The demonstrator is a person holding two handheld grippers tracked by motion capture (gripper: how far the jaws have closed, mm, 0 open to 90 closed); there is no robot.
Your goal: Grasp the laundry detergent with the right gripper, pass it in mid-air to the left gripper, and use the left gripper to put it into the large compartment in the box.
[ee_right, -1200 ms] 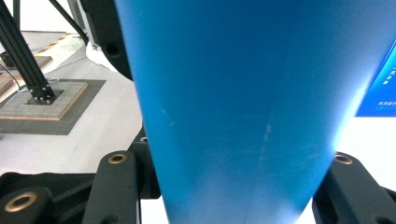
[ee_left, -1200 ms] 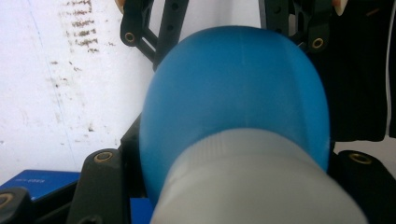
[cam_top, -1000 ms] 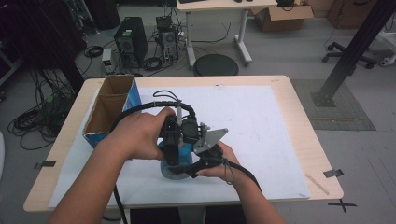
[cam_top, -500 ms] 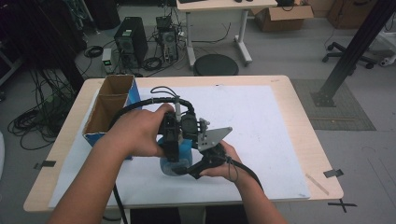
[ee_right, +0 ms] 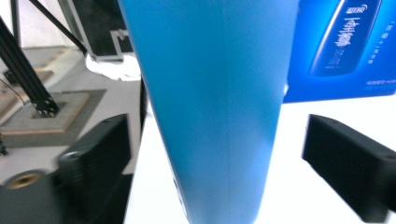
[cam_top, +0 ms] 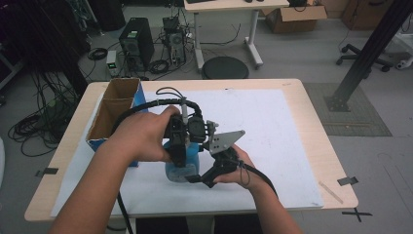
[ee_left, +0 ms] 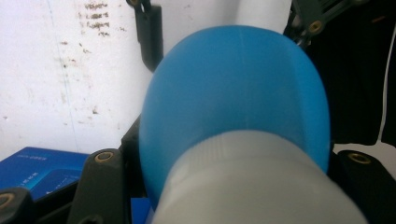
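Blue bottle (cam_top: 181, 165) stands near the tabletop's (cam_top: 292, 146) front edge, beside the cardboard box (cam_top: 114, 114). My left gripper (ee_left: 233, 154) fingers clench its neck; my right gripper (ee_right: 233, 154) fingers have just been opening, straddling the bottle without touching.

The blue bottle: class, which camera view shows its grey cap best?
The left gripper view: the grey cap fills its foreground, above the blue bottle. The right gripper view shows the bottle's blue side; the high view shows the base under the hands.
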